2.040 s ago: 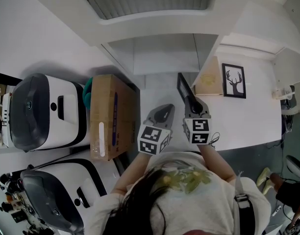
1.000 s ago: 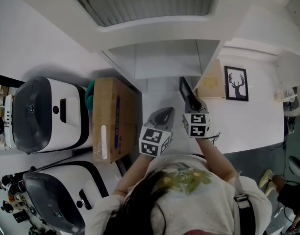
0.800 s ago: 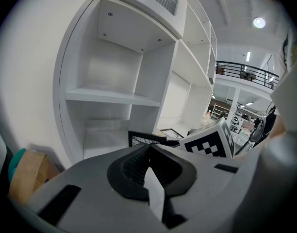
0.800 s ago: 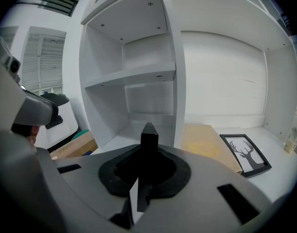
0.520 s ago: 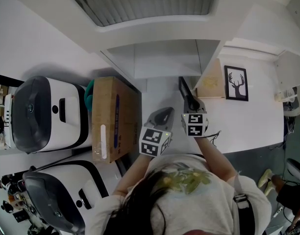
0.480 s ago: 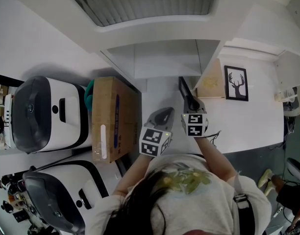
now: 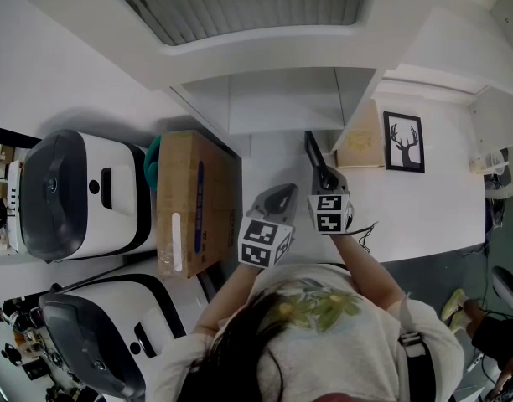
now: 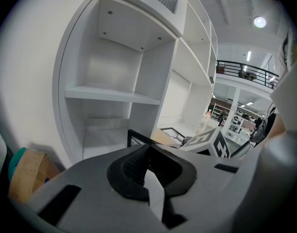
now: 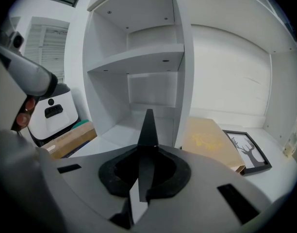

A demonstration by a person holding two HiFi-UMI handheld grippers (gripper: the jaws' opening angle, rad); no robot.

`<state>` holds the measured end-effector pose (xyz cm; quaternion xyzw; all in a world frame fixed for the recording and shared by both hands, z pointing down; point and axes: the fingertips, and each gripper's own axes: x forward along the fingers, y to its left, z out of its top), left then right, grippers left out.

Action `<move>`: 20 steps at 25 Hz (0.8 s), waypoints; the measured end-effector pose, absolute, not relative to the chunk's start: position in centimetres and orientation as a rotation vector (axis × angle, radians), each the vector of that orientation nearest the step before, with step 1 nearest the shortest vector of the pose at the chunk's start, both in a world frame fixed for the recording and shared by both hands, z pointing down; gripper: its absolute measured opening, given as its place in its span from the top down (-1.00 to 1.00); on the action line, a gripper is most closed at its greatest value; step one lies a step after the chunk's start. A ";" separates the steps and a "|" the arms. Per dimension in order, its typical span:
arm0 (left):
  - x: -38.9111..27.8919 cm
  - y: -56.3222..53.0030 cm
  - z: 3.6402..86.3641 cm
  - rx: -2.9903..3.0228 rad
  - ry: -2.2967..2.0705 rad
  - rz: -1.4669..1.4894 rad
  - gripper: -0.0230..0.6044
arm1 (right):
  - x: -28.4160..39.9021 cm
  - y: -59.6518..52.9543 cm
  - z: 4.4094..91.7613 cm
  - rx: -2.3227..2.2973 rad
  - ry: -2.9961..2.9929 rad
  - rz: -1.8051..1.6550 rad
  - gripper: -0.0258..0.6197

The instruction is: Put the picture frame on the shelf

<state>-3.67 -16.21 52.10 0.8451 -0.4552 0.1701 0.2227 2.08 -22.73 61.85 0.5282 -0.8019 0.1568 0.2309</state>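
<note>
Pinching the dark picture frame (image 7: 312, 151) edge-on in the right hand-held gripper (image 7: 323, 172), holding it at frame centre just below the empty shelf (image 7: 282, 103) bay, probably for a clean slide-in, with the left hand-held gripper (image 7: 288, 188) idling alongside, pressed together and empty.

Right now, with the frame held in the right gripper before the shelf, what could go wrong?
The right gripper pinches the picture frame by one thin edge only, so it may swing or slip. The frame's far tip points close to the upright divider between the shelf compartments; it could knock there on the way in.
</note>
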 end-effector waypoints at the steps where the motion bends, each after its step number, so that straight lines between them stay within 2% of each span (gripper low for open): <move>1: -3.6 -16.2 52.1 2.334 -1.256 0.470 0.83 | 2.1 -22.8 62.0 1.449 -2.203 0.433 0.78; 20: -3.6 -16.4 52.5 2.323 -1.242 0.478 0.83 | 2.0 -23.4 63.9 1.426 -2.168 0.486 0.78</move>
